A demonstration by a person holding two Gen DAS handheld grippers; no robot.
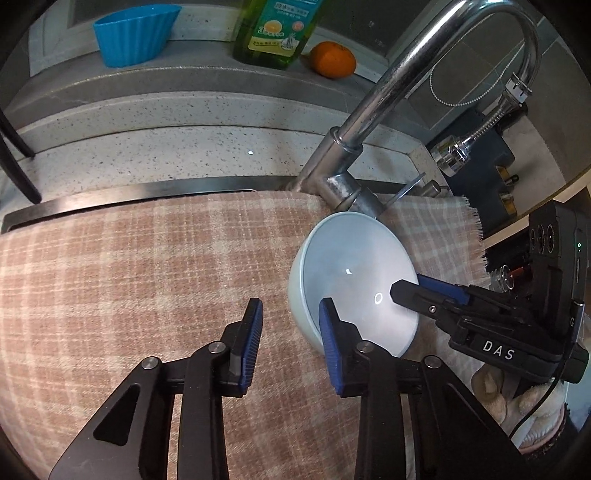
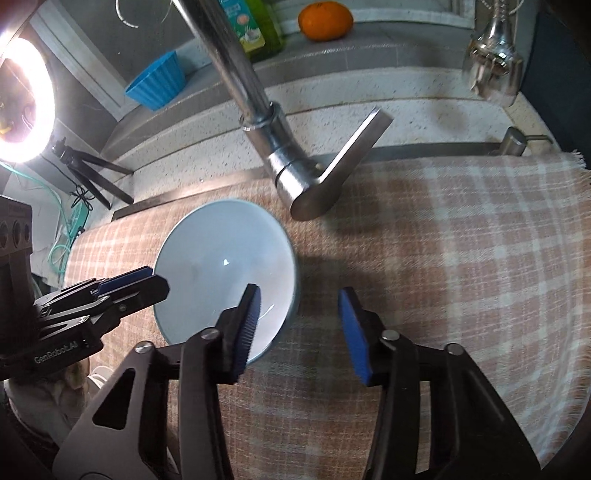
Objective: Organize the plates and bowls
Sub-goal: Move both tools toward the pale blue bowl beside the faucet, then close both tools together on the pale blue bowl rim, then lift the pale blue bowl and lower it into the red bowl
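A pale blue bowl [image 1: 351, 273] sits on a pink checked cloth [image 1: 129, 280], just in front of the tap base; it also shows in the right wrist view [image 2: 221, 254]. My left gripper [image 1: 290, 328] is open; its right finger stands at the bowl's near left rim, with the rim beside it. My right gripper [image 2: 299, 325] is open; its left finger overlaps the bowl's near rim. Each gripper also shows in the other's view, the right gripper [image 1: 421, 290] at the bowl's right rim and the left gripper [image 2: 147, 282] at its left rim.
A chrome tap [image 1: 343, 173] rises behind the bowl, its lever [image 2: 351, 147] pointing right. On the ledge behind stand a blue fluted cup [image 1: 133, 33], a green detergent bottle [image 1: 277, 29] and an orange [image 1: 332, 59]. A ring light [image 2: 22, 110] glares at far left.
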